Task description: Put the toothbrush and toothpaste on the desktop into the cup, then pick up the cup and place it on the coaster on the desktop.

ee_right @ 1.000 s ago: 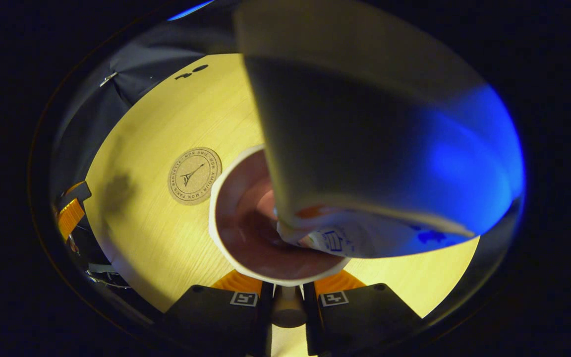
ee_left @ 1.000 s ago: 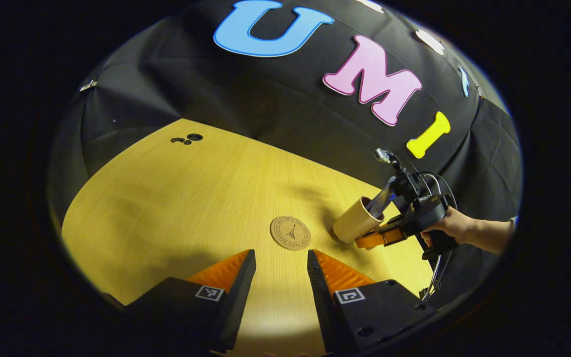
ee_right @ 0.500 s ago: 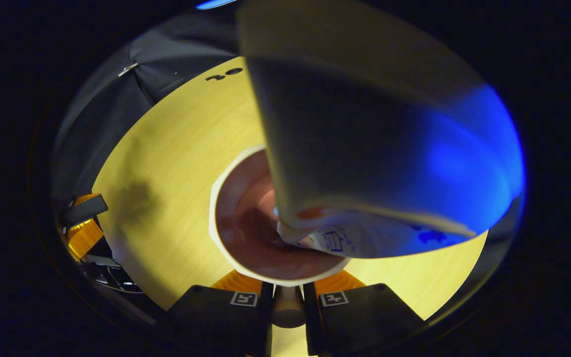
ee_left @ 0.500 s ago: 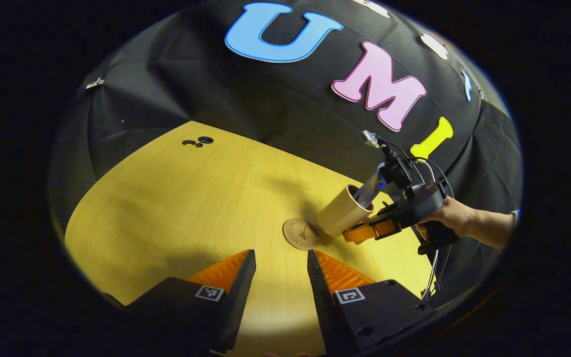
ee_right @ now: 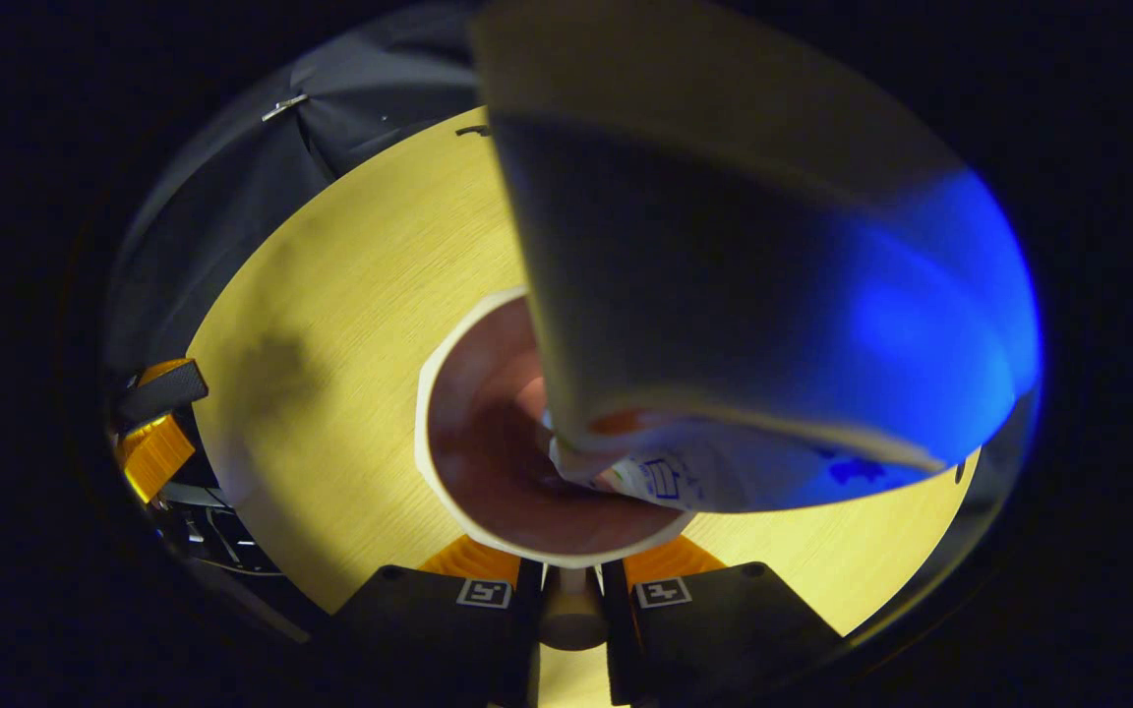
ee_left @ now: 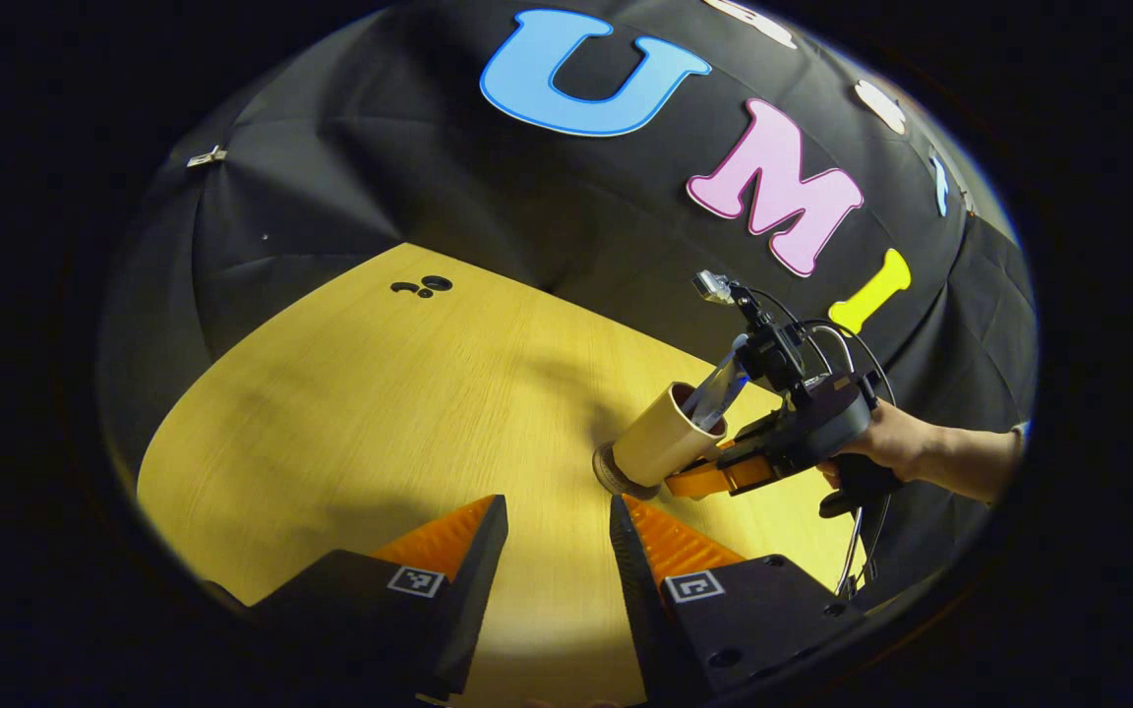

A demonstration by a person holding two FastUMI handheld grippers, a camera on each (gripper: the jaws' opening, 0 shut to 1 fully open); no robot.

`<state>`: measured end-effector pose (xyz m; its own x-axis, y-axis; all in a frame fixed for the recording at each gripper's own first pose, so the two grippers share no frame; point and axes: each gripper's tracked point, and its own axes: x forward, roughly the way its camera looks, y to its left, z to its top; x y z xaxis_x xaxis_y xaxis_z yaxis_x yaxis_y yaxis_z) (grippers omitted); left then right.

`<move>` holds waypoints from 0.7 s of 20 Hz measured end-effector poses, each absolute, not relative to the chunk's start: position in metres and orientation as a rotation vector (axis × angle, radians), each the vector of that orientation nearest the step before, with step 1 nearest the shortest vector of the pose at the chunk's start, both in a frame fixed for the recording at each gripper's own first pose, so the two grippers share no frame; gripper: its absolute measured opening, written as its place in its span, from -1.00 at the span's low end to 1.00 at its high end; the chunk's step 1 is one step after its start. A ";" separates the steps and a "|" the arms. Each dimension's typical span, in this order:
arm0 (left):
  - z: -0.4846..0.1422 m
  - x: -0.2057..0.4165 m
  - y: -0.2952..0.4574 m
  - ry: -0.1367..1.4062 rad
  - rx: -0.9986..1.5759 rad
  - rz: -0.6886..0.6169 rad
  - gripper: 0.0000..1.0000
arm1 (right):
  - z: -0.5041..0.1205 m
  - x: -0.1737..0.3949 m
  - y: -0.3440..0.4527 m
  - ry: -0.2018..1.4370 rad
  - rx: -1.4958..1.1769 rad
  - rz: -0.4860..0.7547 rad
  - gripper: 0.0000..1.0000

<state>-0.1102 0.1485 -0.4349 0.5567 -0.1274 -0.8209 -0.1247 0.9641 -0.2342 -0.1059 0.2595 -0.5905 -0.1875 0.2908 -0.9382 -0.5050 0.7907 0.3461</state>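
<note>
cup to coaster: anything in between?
Nothing visible. The right gripper holds the cup, tilted, right over the coaster, whose edge shows beneath the cup's base. The left gripper is open, nearer the camera and off that path.

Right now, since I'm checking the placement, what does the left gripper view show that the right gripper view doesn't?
Left gripper view: the cup from outside, tilted, its base at the coaster, whose edge peeks out beneath. It also gives the hand holding the right gripper, and the left gripper open above the table.
Right gripper view: the cup's inside from above, the toothpaste looming close with its end down in the cup.
Shared: cup, toothpaste, both grippers, table.
</note>
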 end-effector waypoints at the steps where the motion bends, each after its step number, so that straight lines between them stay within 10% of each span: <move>1: -0.434 -0.110 0.151 0.985 -0.281 0.000 0.34 | -0.591 -0.107 0.261 1.612 -0.177 0.721 -0.39; 14: -0.433 -0.114 0.158 0.985 -0.283 0.004 0.33 | -0.597 -0.117 0.259 1.615 -0.244 0.739 -0.36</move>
